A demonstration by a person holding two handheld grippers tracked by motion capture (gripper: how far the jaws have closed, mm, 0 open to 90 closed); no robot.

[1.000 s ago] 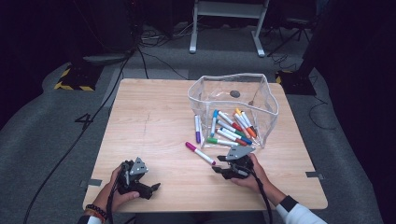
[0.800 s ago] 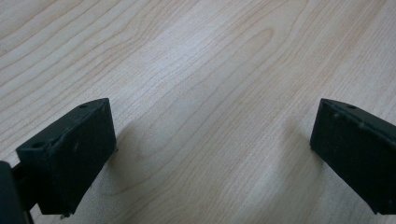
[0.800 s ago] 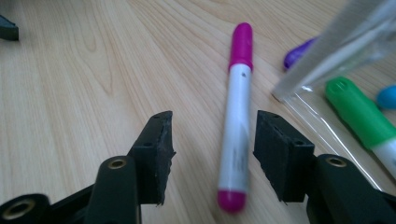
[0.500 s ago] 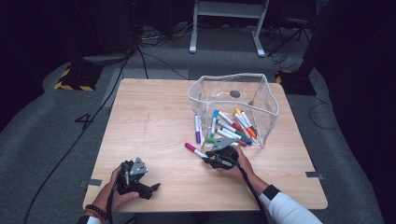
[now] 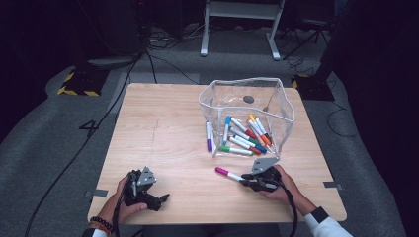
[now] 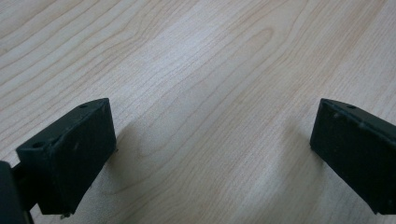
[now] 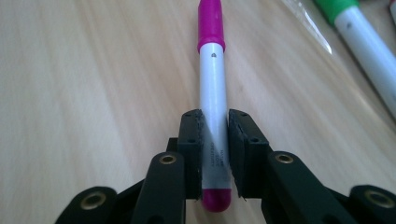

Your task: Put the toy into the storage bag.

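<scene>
right gripper [image 7: 215, 154]: jaws have just been closing and now sit pinched on the magenta marker [image 7: 213, 100], pads pressing both sides of the white barrel near its tail end. in the right gripper view the marker runs straight out along the jaw line, magenta tail plug poking out behind the pads, magenta cap at the far end, pointing away from the claw. most of the barrel is fwd of the pads; only a short stub is behind them.

high view: right gripper [image 5: 248, 181] sits near the front edge of the wooden table [image 5: 163, 133], on the near side of the clear pouch [image 5: 247, 116]. magenta marker [image 5: 229, 174] sticks out of the claw to the left, cap end farthest from the hand, well apart from the pouch and in front of its near-left corner. whether the marker rests on the table or is just off it: cannot tell.

clear pouch lies open, w/ several markers inside it. one purple marker [image 5: 208, 137] lies at the pouch's left side. green marker [image 7: 362, 44] shows close to the held one in the right gripper view, apart from it.

left gripper [image 5: 159, 199]: far left of the pouch, near the front edge. left gripper view [image 6: 210, 154] shows jaws wide apart, bare wood between them, nothing held.
</scene>
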